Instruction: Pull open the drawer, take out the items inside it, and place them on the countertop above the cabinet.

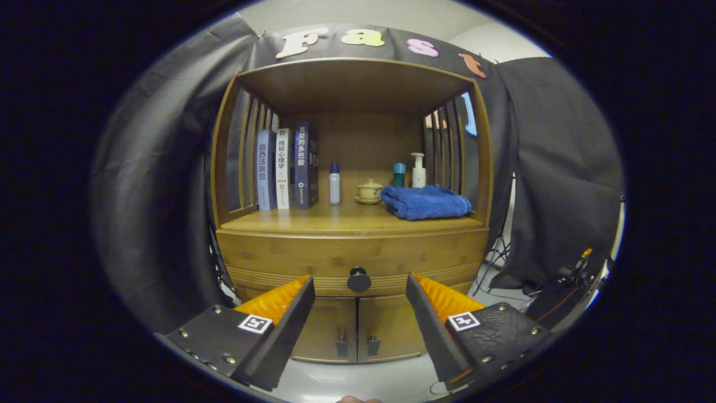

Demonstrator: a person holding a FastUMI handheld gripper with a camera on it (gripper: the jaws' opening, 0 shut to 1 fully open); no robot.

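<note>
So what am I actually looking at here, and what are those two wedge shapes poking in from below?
Those wedges are the two fingers of a hand-held gripper; a person carries it, and no robot arm is involved. The camera rides on the gripper and looks forward along the fingers, which is why the picture bulges like a fishbowl. The fingers stand open and hold nothing.

Ahead is a wooden cabinet. Its drawer is shut, and the round dark knob sits just beyond the fingers, lined up with the gap between them. Below are two small doors.

On the countertop stand three books, a slim white bottle, a small lidded cup, a teal container, a pump bottle and a folded blue towel.
</note>
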